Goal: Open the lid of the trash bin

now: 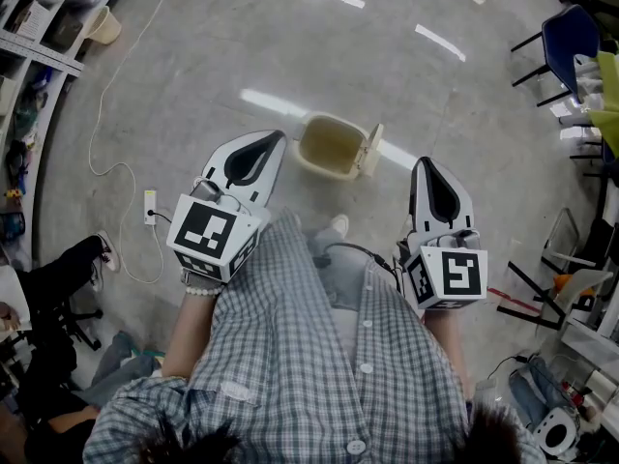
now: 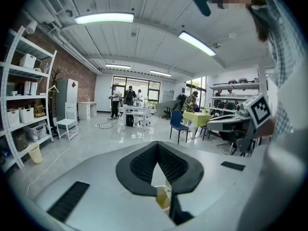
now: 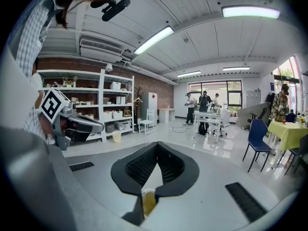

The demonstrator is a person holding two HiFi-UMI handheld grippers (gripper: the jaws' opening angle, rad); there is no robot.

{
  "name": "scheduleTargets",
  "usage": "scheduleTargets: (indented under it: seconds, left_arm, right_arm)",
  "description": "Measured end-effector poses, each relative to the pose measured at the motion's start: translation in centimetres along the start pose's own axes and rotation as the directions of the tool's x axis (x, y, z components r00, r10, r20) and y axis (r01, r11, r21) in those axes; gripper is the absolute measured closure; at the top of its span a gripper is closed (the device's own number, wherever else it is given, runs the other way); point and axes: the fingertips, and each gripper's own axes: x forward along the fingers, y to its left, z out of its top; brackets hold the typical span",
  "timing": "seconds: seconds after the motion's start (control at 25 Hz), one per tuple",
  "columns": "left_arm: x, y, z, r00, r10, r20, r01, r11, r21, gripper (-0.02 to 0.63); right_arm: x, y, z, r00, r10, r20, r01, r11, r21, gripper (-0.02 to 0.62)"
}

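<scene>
A beige trash bin (image 1: 329,145) stands on the grey floor ahead of me. Its inside shows from above, and its lid (image 1: 371,150) stands tipped up at the bin's right side. My left gripper (image 1: 280,136) hovers just left of the bin, shut with nothing in it. My right gripper (image 1: 423,161) is held to the right of the bin and apart from it, also shut on nothing. A sliver of the bin (image 2: 162,197) shows below the closed jaws in the left gripper view, and the bin (image 3: 148,201) shows likewise in the right gripper view.
A white cable and power strip (image 1: 150,207) lie on the floor to the left. A small bin (image 1: 104,25) and shelves (image 1: 39,37) stand at the far left, a blue chair (image 1: 567,42) at the far right. A seated person's legs (image 1: 60,276) are at lower left.
</scene>
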Motion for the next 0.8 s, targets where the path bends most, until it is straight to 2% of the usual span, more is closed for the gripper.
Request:
scheduleTargets:
  seconds: [0.8]
  left_arm:
    - [0.25,-0.52,-0.36,1.0,-0.013,-0.004,0.013,1.0,-0.005,0.601]
  right_arm:
    - [0.33,0.64,-1.0,0.999,0.027,-0.034,-0.029,0.999,-0.037,0.578]
